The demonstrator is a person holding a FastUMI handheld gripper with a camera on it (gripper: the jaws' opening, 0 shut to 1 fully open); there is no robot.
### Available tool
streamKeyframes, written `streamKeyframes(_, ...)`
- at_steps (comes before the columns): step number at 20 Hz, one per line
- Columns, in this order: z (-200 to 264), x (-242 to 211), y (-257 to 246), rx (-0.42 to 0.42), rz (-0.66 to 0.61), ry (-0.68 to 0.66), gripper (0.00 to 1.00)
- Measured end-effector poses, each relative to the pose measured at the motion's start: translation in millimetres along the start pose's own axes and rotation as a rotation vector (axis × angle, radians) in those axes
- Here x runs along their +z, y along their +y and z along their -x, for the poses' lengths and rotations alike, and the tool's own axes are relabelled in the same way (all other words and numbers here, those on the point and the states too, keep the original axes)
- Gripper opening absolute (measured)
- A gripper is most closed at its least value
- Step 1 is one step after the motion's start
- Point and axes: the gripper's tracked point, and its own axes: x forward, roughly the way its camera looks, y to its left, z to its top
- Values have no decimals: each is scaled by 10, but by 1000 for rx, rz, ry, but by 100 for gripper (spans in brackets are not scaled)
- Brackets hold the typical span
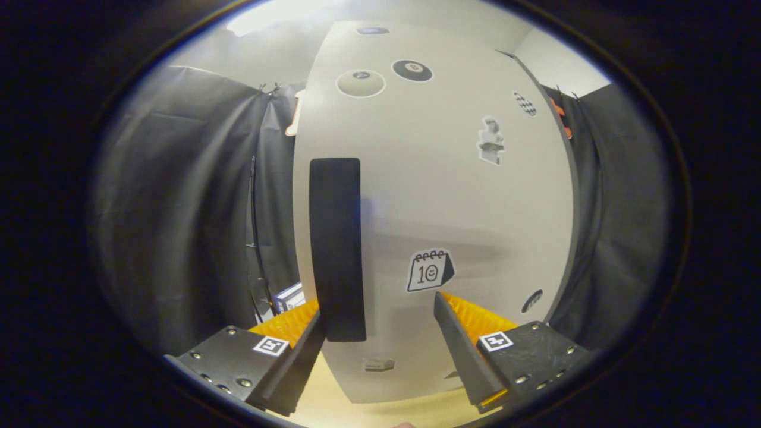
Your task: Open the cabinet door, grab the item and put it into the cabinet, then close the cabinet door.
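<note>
Your gripper is spread wide and holds nothing. It faces the white cabinet door, very close. The door looks flat against the cabinet, so it seems shut.

The thing to watch is the black handle. It is a tall bar that stands straight up and down on the left part of the door. Its bottom end is just beside the left finger, on the inner side. The right finger is well apart from the handle, past a gap of bare door. So the handle is off to the left between the fingers, not in the middle.

A shut door fits two stories: it may be waiting to be pulled open, or the item may already be inside.

A small white and blue box peeks out left of the door, behind the left finger. You cannot tell if that is the item.

The door has stickers. The calendar sticker, right of the handle, reads "10". A black ball sticker near the top shows an "8". The rest are too small to read.
</note>
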Motion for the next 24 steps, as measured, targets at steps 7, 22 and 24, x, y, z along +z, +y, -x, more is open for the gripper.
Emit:
streamKeyframes(7, -482, 7, 79, -53, 13, -21, 100)
streamKeyframes(22, -691, 63, 60, -89, -41, -35, 100)
streamKeyframes(24, -515, 123, 71, -85, -37, -45, 100)
